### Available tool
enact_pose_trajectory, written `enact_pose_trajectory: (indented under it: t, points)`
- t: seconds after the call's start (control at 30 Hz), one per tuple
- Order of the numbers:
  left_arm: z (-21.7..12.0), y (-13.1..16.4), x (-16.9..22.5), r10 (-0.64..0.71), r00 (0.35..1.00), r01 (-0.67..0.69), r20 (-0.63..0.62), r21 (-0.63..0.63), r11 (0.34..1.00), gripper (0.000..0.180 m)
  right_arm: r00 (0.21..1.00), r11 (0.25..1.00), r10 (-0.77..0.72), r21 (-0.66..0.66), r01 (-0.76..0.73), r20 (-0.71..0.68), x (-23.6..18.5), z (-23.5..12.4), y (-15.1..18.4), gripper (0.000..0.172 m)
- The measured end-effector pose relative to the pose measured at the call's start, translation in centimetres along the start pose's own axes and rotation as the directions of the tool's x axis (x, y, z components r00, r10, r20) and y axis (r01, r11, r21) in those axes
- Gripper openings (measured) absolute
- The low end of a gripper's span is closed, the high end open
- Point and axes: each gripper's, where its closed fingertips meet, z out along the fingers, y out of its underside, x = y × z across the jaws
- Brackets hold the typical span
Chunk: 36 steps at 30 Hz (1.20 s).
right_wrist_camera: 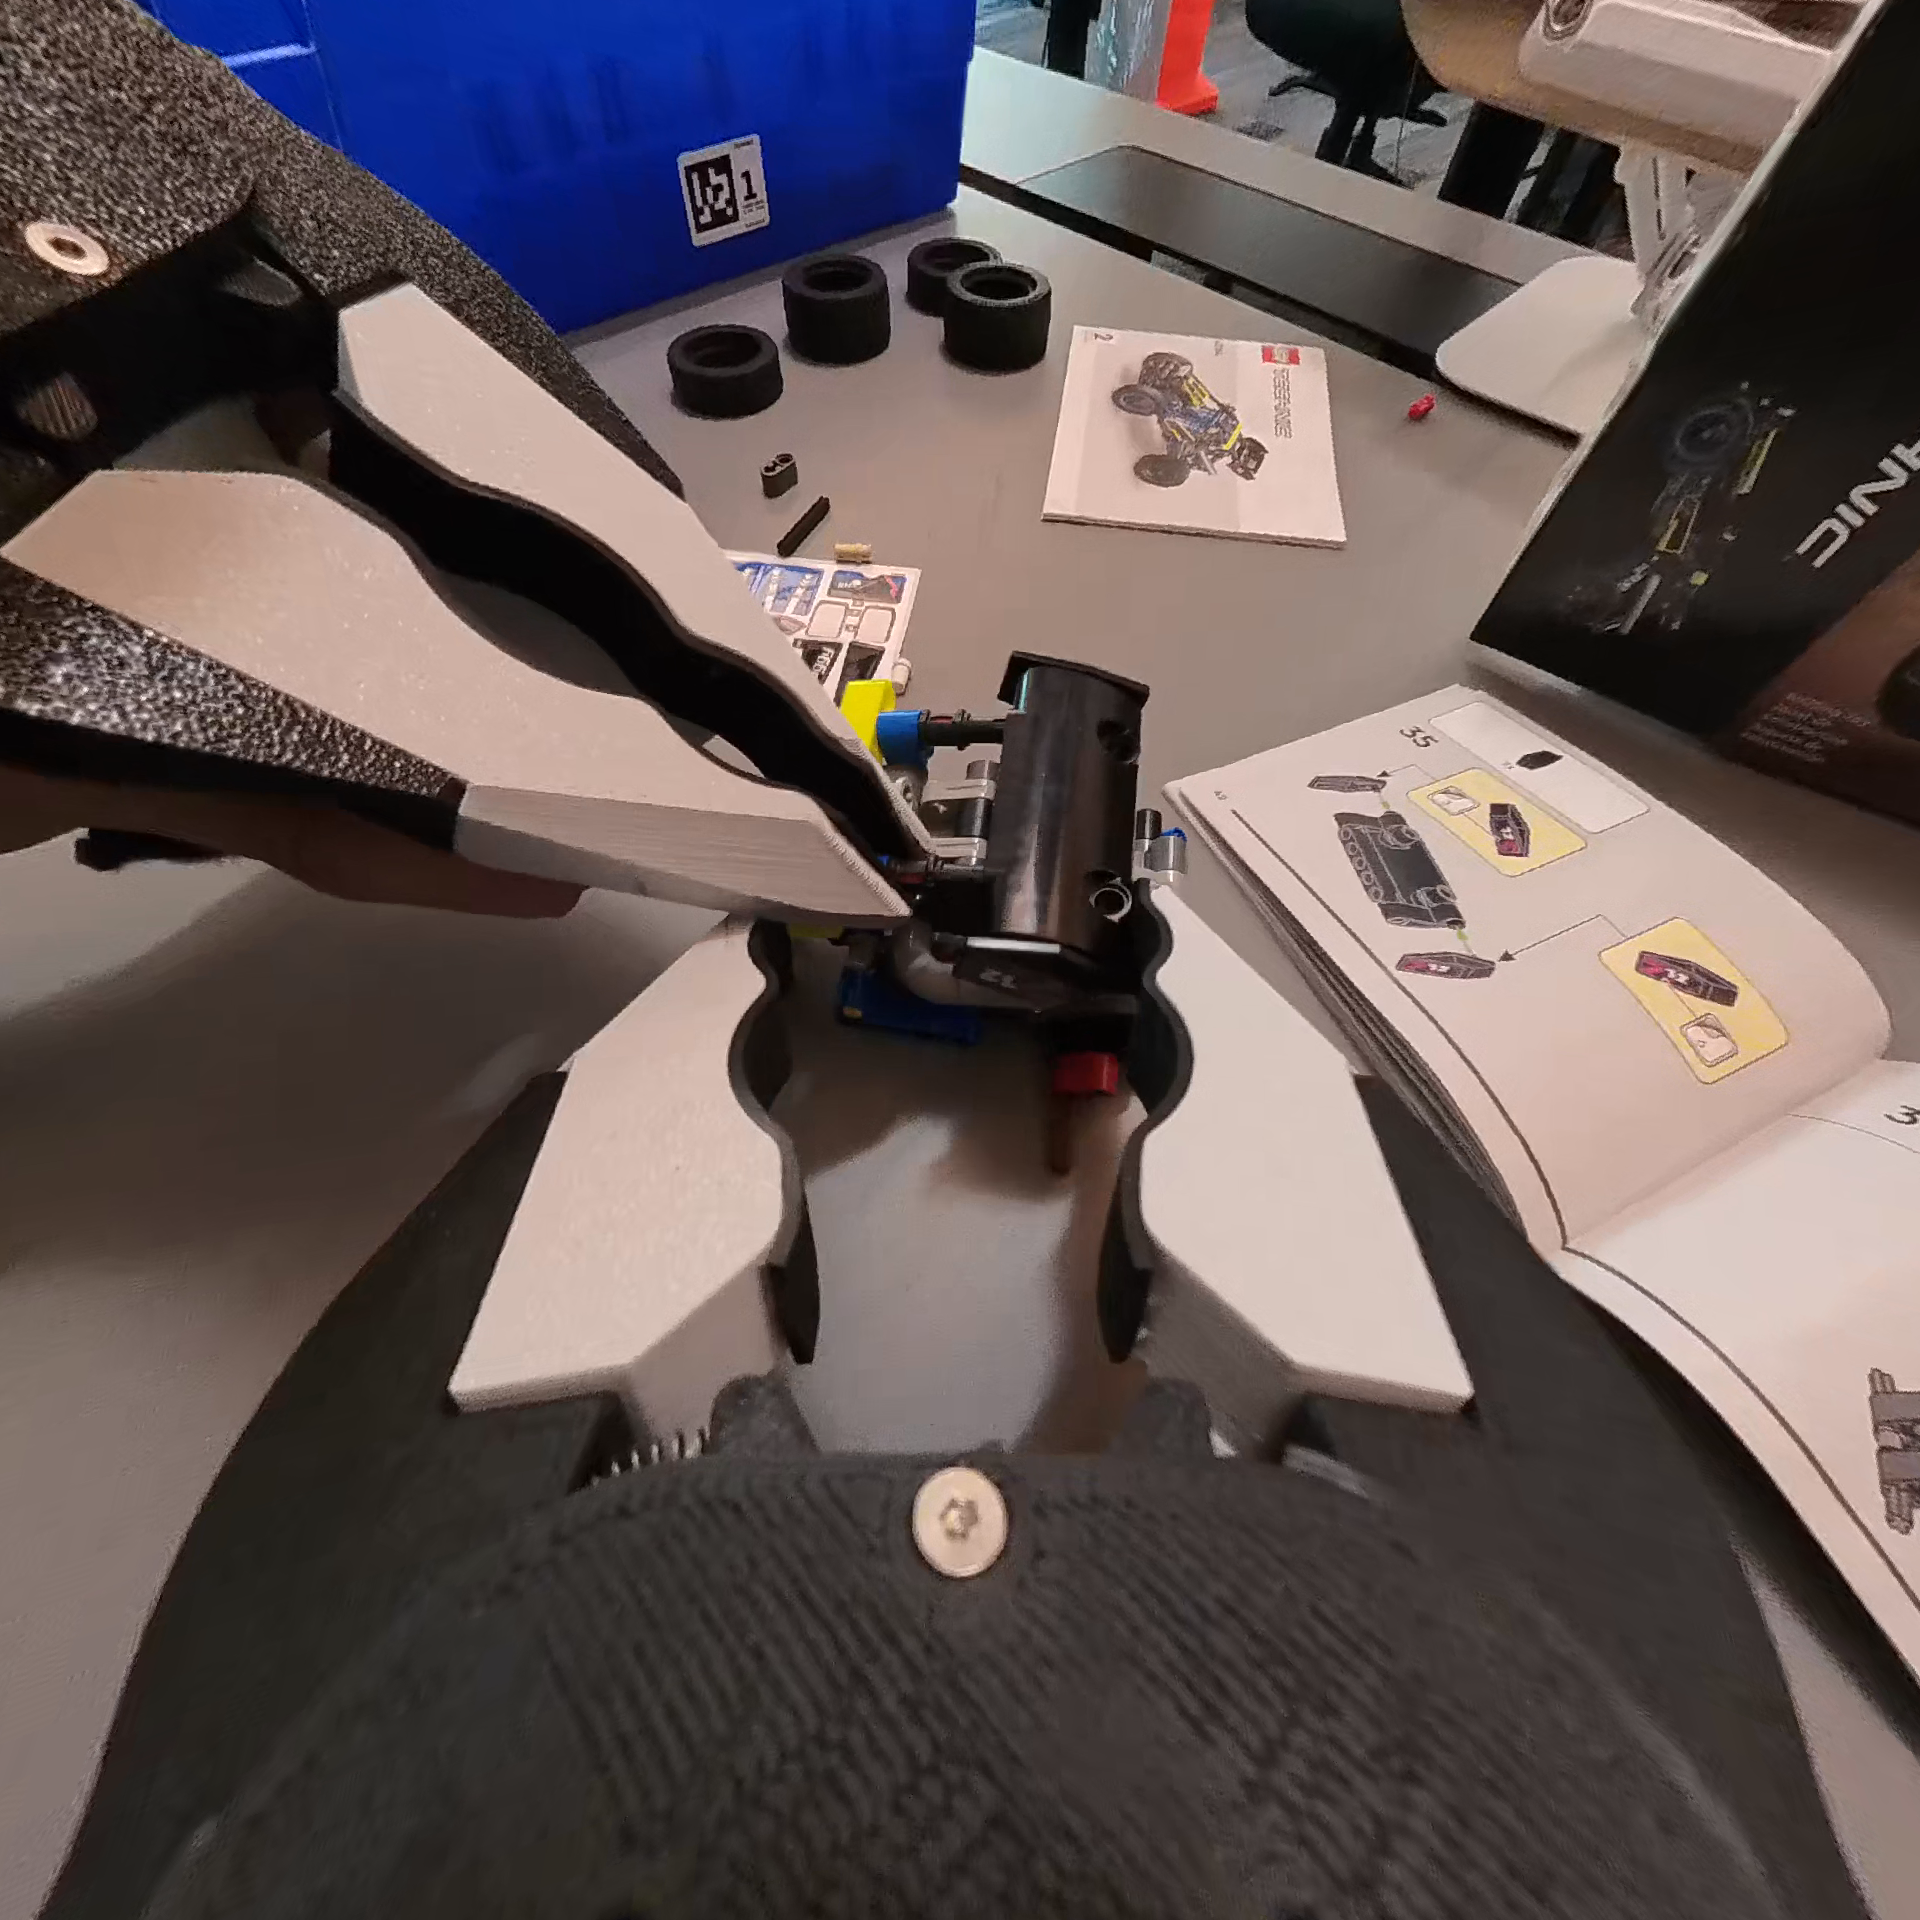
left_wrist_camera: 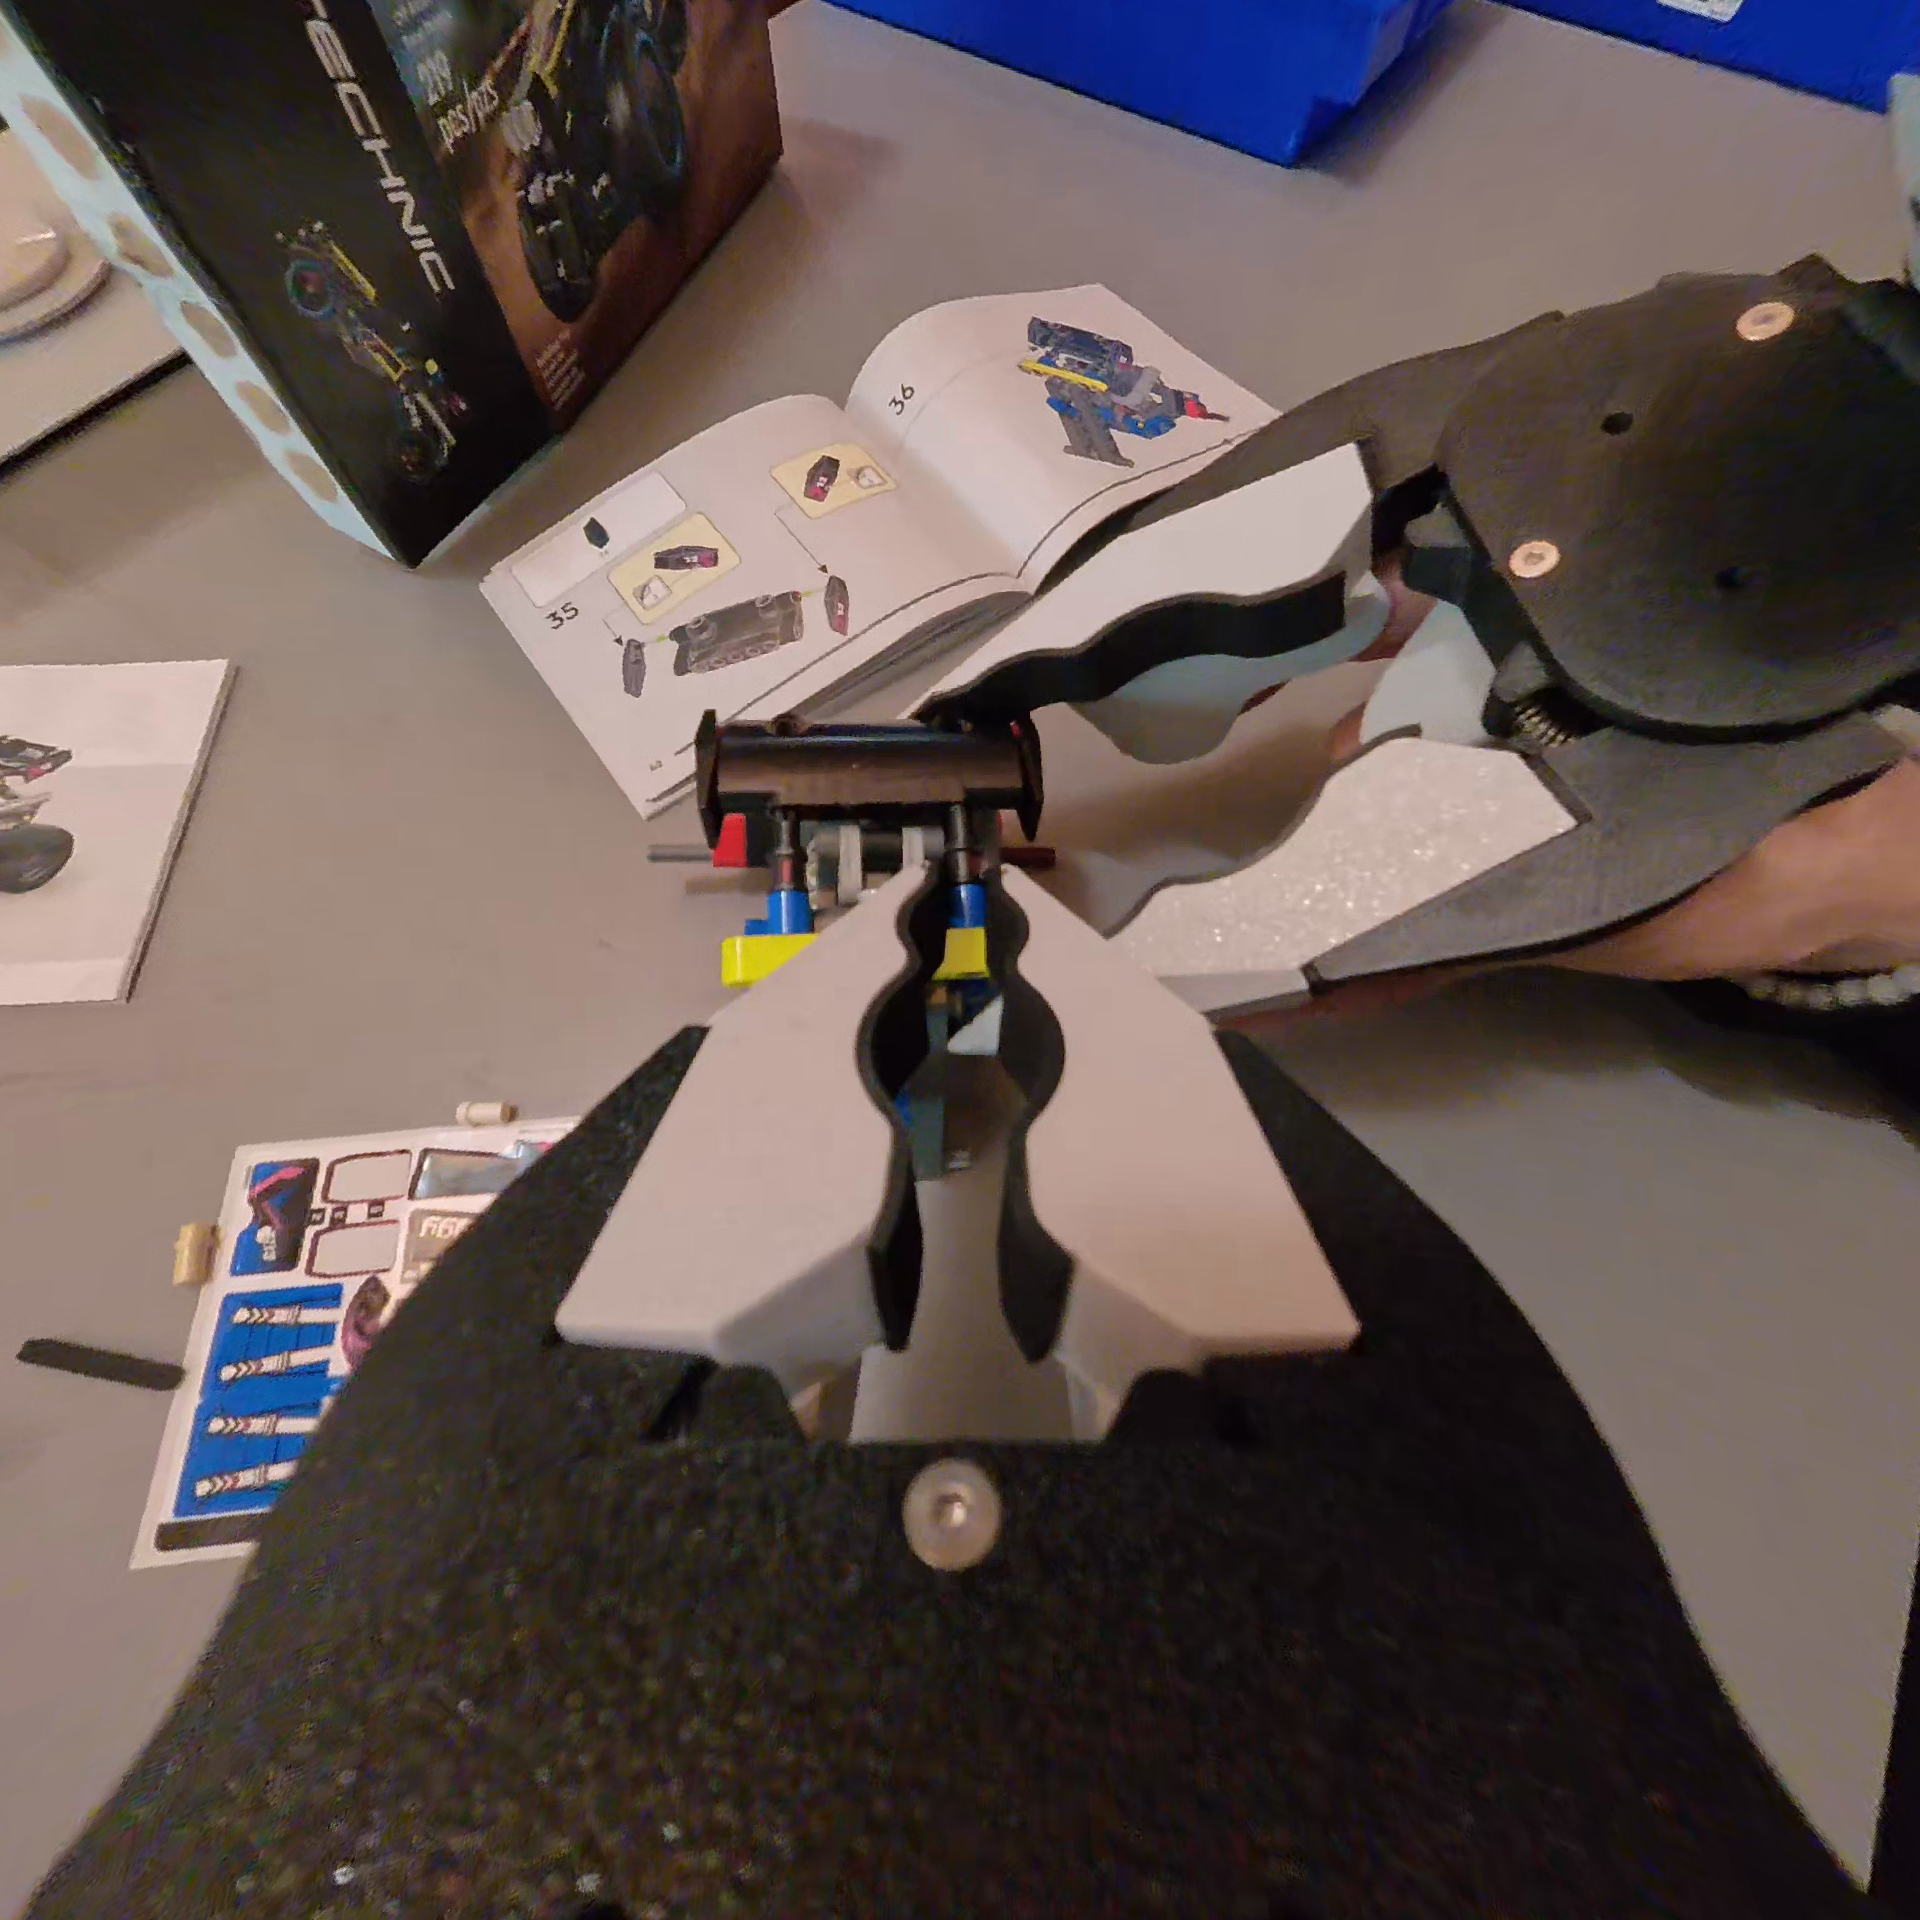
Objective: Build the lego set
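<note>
A small brick model with a black rear wing [left_wrist_camera: 862,769], blue and yellow parts and a red piece stands on the grey table [left_wrist_camera: 416,987]. My left gripper [left_wrist_camera: 961,894] is shut on the model's blue and yellow middle part. In the right wrist view the left gripper [right_wrist_camera: 899,883] comes in from the left and pinches the model [right_wrist_camera: 1060,810]. My right gripper [right_wrist_camera: 956,945] is open around the wing's near end, with its pads not pressing on it. In the left wrist view the right gripper [left_wrist_camera: 1029,821] sits at the model's right side, held by a hand [left_wrist_camera: 1766,914].
An open instruction booklet [left_wrist_camera: 831,499] lies behind the model and a dark product box [left_wrist_camera: 416,260] stands beyond it. A sticker sheet [left_wrist_camera: 281,1351], a second booklet [right_wrist_camera: 1195,436], several black tyres [right_wrist_camera: 831,312], small loose pieces and a blue bin [right_wrist_camera: 623,135] are on the table. My left and right fingertips are right by each other.
</note>
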Motion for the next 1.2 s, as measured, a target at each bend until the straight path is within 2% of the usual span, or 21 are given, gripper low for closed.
enact_pose_trajectory:
  t: [0.57, 0.93, 1.2]
  points:
    - [-0.3, -0.2, -0.6, 0.000, 0.999, -0.003, 0.048, 0.072, 0.997, 0.003, 0.981, 0.985, -0.170, 0.025, 0.173, -0.089, 0.0, 0.3, -0.6, 0.061]
    - [-0.3, -0.2, -0.7, 0.028, 0.998, -0.033, 0.061, 0.075, 0.997, 0.002, 0.967, 0.973, -0.226, 0.011, 0.229, -0.118, 0.1, 0.5, -0.5, 0.060]
    - [-0.2, -0.4, -1.1, -0.006, 0.998, -0.001, 0.065, 0.103, 0.995, 0.003, 0.956, 0.968, -0.247, 0.009, 0.251, -0.155, 0.6, 0.9, -0.8, 0.063]
